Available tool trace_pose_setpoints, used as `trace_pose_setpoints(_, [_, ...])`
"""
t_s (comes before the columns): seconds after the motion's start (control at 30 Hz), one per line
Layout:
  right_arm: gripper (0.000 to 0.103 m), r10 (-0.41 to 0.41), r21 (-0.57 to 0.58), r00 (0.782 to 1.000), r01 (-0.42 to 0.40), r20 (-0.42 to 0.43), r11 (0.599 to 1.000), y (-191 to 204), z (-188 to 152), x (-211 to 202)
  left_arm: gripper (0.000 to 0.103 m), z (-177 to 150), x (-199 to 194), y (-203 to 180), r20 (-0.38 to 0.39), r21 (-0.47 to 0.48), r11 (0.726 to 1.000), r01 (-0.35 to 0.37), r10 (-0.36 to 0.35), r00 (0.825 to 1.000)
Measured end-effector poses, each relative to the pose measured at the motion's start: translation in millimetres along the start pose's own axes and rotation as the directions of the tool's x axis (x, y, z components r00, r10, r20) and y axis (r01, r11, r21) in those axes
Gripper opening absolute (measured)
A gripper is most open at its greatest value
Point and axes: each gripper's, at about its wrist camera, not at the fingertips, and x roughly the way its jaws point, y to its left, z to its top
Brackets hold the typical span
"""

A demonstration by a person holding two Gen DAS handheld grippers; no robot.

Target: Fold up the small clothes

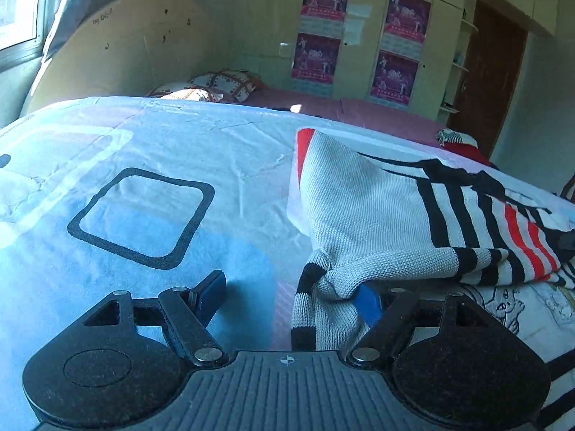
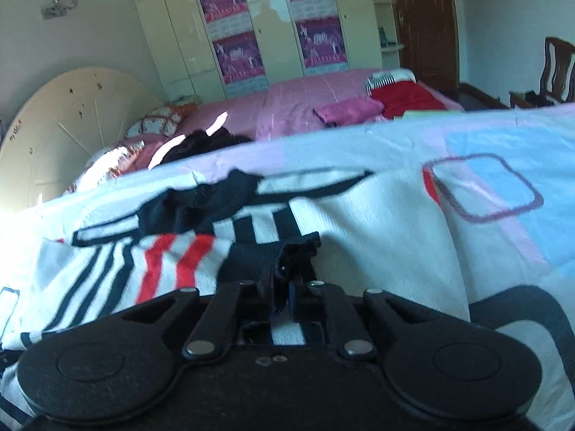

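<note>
A white knitted sweater with black and red stripes lies on the patterned sheet, spread to the right in the left wrist view. Its striped sleeve cuff drapes over the blue pad of the right finger of my left gripper. The jaws stand wide and the left finger rests on bare sheet. In the right wrist view the sweater fills the foreground. My right gripper has its fingers close together, with a bunch of the sweater's black knit pinched at the tips.
Behind the sheet-covered surface lies a pink bed with a folded pink cloth, a red garment and pillows. A round board leans on the wall at the left. A wardrobe with posters stands behind, a wooden chair at the right.
</note>
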Motion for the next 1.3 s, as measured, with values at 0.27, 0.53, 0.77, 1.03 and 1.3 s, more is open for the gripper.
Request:
trace_pose_setpoints(0.27, [0.024, -0.046, -0.113, 0.989, 0.062, 0.143, 0.992, 4.8, -7.1, -39.9, 0.076, 27.7, -42.3, -7.1, 0.062, 0.108, 0.994, -0.010, 0.003, 0.998])
trace_pose_setpoints(0.53, [0.023, -0.056, -0.337, 0.997, 0.070, 0.052, 0.939, 48.7, -21.6, -7.3, 0.076, 22.7, 27.1, -76.4, -0.010, 0.238, 0.971, 0.000, 0.003, 1.000])
trace_pose_setpoints(0.77, [0.026, 0.009, -0.238, 0.996, 0.013, 0.091, 0.971, 34.1, -8.9, -17.9, 0.074, 48.7, 2.6, -75.4, 0.086, 0.222, 0.975, 0.031, -0.051, 0.995])
trace_pose_setpoints(1.03, [0.025, 0.084, -0.310, 0.993, -0.055, 0.080, 0.949, 68.8, 9.6, 23.9, 0.075, 78.2, 72.3, -86.1, 0.032, 0.275, 0.958, 0.084, -0.096, 0.995])
trace_pose_setpoints(1.3, [0.029, 0.051, -0.280, 0.992, -0.018, 0.113, 0.960, 57.6, 12.4, 14.8, 0.082, 88.6, 84.5, -51.0, 0.012, 0.198, 0.979, 0.054, -0.058, 0.998])
